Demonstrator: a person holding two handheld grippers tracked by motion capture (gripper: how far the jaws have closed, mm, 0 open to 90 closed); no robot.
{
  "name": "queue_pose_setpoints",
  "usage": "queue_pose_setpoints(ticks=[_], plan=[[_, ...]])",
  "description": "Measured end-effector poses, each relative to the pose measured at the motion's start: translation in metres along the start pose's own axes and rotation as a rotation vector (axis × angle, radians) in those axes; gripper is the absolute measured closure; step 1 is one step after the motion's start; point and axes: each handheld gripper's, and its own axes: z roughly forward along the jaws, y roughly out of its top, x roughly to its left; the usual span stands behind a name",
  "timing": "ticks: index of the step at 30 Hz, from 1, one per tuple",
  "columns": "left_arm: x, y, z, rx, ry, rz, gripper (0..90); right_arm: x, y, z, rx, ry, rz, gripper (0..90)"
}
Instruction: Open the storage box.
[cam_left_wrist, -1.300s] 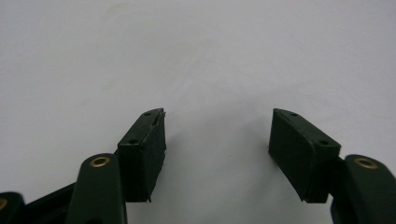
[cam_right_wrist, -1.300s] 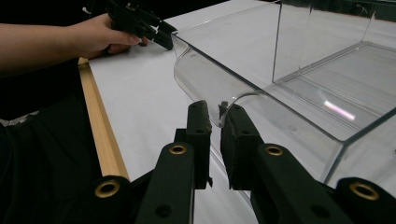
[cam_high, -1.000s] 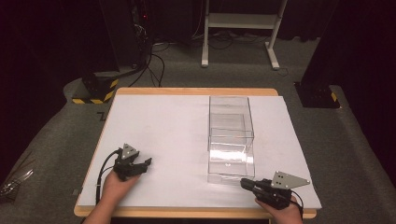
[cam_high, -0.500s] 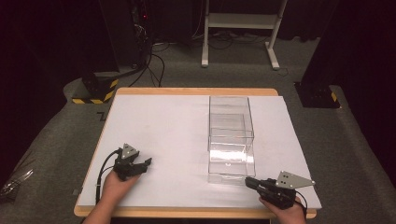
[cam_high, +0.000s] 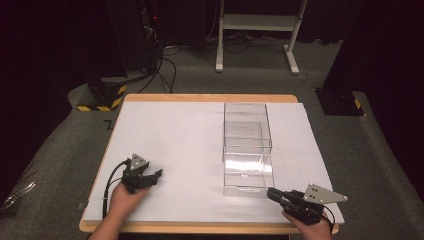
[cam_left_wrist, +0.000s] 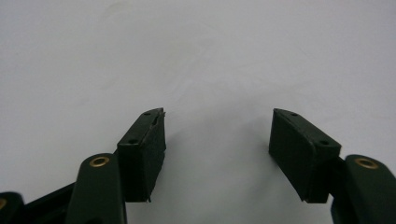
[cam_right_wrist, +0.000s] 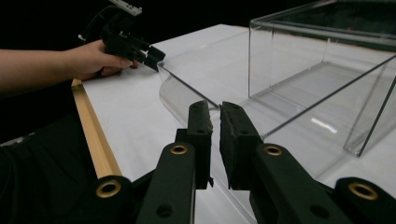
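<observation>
A clear plastic box (cam_high: 247, 145) stands on the white table top (cam_high: 180, 135), right of the middle. Its clear front panel (cam_right_wrist: 184, 93) hangs out low toward the near edge. My right gripper (cam_right_wrist: 215, 109) is shut on that panel's thin edge, and the high view shows this right gripper (cam_high: 272, 194) at the box's near right corner. At the table's near left, my left gripper (cam_high: 157, 175) rests with its jaws wide apart. The left gripper (cam_left_wrist: 217, 116) has nothing but bare white surface between its jaws. In the right gripper view the left gripper (cam_right_wrist: 156, 55) appears farther off, held in a hand.
The table has a wooden rim (cam_right_wrist: 93, 135) along its near side. Beyond the far edge are a white stand (cam_high: 257, 30), dark equipment with cables (cam_high: 150, 45) and a yellow-and-black striped base (cam_high: 102, 100) on the grey floor.
My right gripper has shifted slightly to the right, still at the box's near corner. The left gripper has not moved.
</observation>
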Motion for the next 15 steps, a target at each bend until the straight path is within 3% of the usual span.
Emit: queue_pose_setpoints(ticks=[9, 15], plan=[[-0.0001, 0.0, 0.0, 0.0, 0.0, 0.0, 36.4, 0.0021, 0.0096, -0.0021, -0.055, -0.061, -0.007, 79.5], [-0.0002, -0.0001, 0.0, -0.001, 0.0, 0.001, 36.4, -0.0028, 0.0105, -0.0024, -0.078, -0.162, -0.008, 76.3]])
